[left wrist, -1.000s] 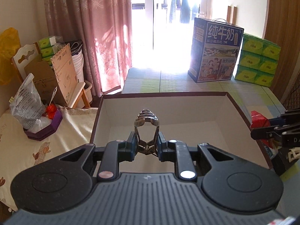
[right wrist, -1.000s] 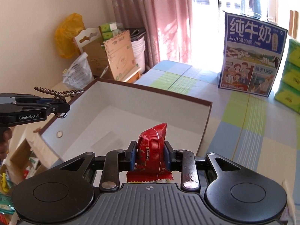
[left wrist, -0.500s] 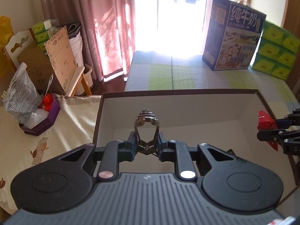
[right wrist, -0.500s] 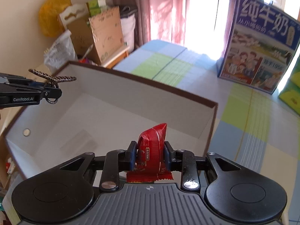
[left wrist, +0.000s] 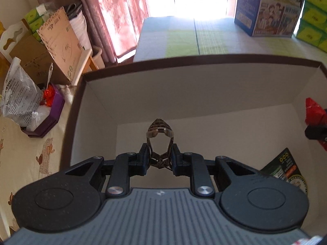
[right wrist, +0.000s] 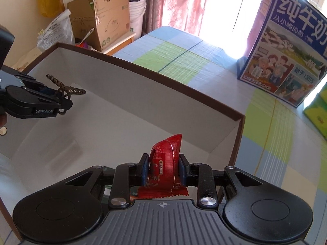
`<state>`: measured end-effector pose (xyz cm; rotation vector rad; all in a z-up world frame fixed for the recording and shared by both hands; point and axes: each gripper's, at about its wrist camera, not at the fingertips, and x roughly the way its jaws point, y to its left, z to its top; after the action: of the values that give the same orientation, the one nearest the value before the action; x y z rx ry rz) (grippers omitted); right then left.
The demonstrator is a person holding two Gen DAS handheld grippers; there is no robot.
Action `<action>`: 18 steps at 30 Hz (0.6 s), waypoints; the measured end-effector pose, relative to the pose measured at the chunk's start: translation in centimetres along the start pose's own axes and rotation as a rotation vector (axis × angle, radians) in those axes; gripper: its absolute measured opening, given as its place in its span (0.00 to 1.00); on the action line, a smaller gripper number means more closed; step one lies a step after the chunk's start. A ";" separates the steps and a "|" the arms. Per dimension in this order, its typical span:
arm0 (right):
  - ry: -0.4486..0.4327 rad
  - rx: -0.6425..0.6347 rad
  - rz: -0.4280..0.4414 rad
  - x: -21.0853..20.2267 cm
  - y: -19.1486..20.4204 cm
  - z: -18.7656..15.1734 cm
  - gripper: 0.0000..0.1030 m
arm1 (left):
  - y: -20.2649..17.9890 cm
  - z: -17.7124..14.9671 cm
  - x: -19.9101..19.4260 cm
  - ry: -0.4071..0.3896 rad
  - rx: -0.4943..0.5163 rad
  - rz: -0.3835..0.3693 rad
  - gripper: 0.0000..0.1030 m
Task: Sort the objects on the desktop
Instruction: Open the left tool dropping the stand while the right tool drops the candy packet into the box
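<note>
My left gripper (left wrist: 160,156) is shut on a brown striped hair claw clip (left wrist: 160,129) and holds it over the inside of a large brown-rimmed box (left wrist: 184,58) with white walls. The clip also shows in the right wrist view (right wrist: 65,87), above the box's left part. My right gripper (right wrist: 162,170) is shut on a red snack packet (right wrist: 164,157) and holds it over the box (right wrist: 184,81) near its right wall. The packet shows at the right edge of the left wrist view (left wrist: 313,110). A dark green packet (left wrist: 286,168) lies on the box floor.
A blue milk carton box (right wrist: 290,47) stands on the checked tablecloth (right wrist: 184,51) behind the box, with green tissue packs (left wrist: 312,16) beside it. To the left are cardboard boxes (left wrist: 55,49), a plastic bag (left wrist: 18,100) and a purple tray (left wrist: 51,112).
Both grippers have moved forward and down over the open box with their objects still held. The box floor and the green packet now show in the left wrist view.
</note>
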<state>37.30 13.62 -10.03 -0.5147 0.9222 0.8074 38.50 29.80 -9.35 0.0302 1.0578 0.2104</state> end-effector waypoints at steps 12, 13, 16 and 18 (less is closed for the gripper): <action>0.001 -0.040 -0.015 0.8 0.4 0.5 0.26 | 0.3 0.4 -0.1 0.001 0.004 -0.003 0.31; -0.004 -0.043 -0.018 0.8 0.4 0.5 0.26 | 0.4 0.3 -0.2 -0.001 0.002 -0.009 0.32; -0.037 -0.049 -0.024 0.7 0.3 0.4 0.31 | 0.5 0.1 -0.7 -0.010 0.003 -0.020 0.36; -0.069 -0.052 -0.019 0.4 0.2 0.3 0.53 | 0.4 0.0 -1.0 -0.017 0.004 -0.024 0.38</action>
<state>37.45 14.06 -10.25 -0.5367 0.8338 0.8287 37.97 30.03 -8.45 0.0230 1.0408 0.1856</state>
